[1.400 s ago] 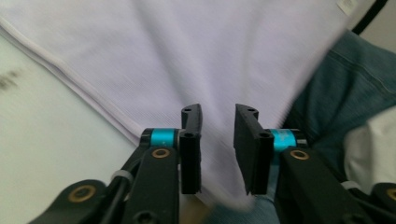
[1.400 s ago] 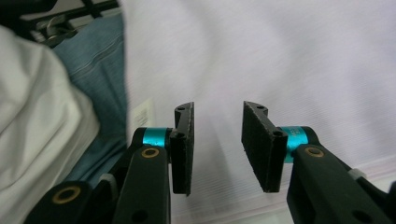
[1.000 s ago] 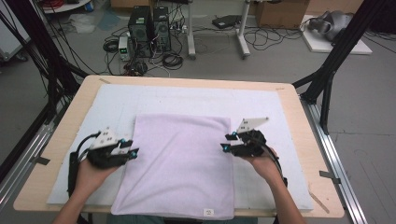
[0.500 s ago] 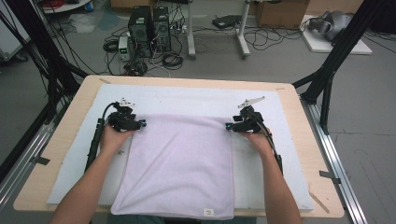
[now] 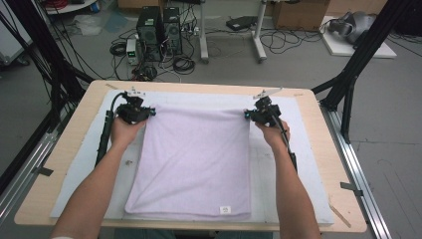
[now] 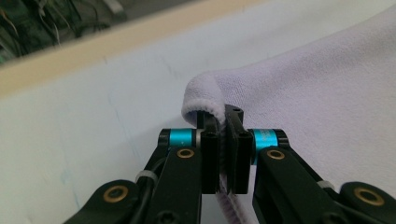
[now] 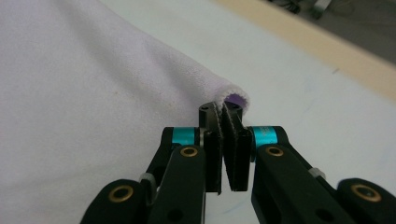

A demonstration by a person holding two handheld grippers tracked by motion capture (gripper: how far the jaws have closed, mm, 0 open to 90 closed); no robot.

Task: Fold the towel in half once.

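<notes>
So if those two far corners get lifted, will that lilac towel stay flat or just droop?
Probably droop: the towel curls limply where the left hand-held gripper pinches its corner. It looks thin, so likely light. Its fuzzy nap should resist slipping.

- A pale wooden table (image 5: 318, 124) stands on a grey concrete floor (image 5: 388, 129), its top covered by a white mat (image 5: 293, 164).
- Black metal frame struts (image 5: 366, 55) rise at both far corners of the table.
- Two black computer towers (image 5: 159, 27) sit on the floor beyond, amid coils of black cable (image 5: 184, 63).
- A white stand's legs (image 5: 256, 40) and a cardboard box (image 5: 298, 12) stand farther back.
- Even indoor light, no hard shadows.
</notes>
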